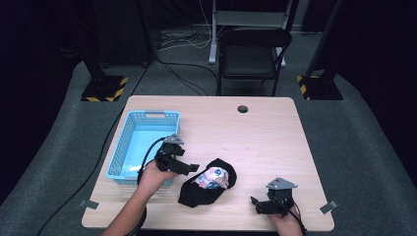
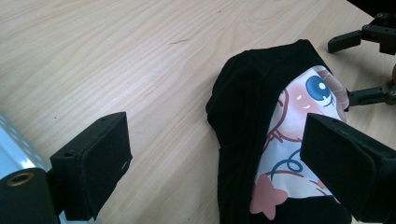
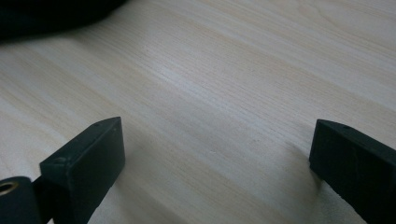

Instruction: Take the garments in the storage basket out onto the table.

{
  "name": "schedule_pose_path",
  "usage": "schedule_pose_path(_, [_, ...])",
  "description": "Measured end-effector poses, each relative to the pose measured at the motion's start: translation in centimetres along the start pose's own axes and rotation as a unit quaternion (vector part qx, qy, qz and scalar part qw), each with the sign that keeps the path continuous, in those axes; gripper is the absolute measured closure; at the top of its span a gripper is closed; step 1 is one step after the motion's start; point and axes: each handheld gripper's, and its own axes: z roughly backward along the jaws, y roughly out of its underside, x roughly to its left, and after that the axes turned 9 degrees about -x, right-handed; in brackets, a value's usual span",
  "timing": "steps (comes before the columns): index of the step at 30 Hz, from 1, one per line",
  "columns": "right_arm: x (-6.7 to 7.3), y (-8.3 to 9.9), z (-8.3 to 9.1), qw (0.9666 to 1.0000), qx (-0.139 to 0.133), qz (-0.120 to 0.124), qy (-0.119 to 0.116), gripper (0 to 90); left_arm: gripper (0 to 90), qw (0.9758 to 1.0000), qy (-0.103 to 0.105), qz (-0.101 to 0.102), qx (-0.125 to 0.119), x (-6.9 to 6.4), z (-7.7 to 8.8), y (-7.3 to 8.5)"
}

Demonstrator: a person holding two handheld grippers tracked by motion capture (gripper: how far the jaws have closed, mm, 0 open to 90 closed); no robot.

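Black cloth (image 1: 206,188) with a cartoon print lies crumpled on the wooden table (image 1: 265,142), near the front edge and a little left of its middle, as the high view shows. A light blue basket (image 1: 142,145) stands near the left edge of the table. The left gripper (image 1: 189,168) is between the basket and the cloth, with its tips just beside the cloth, and the right gripper (image 1: 255,204) rests near the front right corner, apart from the cloth. In the left gripper view the jaws stand wide open and hold nothing; the cloth (image 2: 243,130) lies between and beyond them, with one jaw over its printed part, and the other gripper (image 2: 369,60) is seen farther off, also open. In the right gripper view the jaws are wide open above bare wood (image 3: 210,93), and a dark edge of the cloth (image 3: 42,18) sits at the top left.
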Motion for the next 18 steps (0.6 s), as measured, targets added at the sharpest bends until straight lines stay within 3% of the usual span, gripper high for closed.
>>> schedule_pose_path(18, [0.0,0.0,0.0,1.0,0.0,-0.001,0.0,2.8,8.2,0.9997,-0.012,0.021,-0.007,1.4,0.7,0.3])
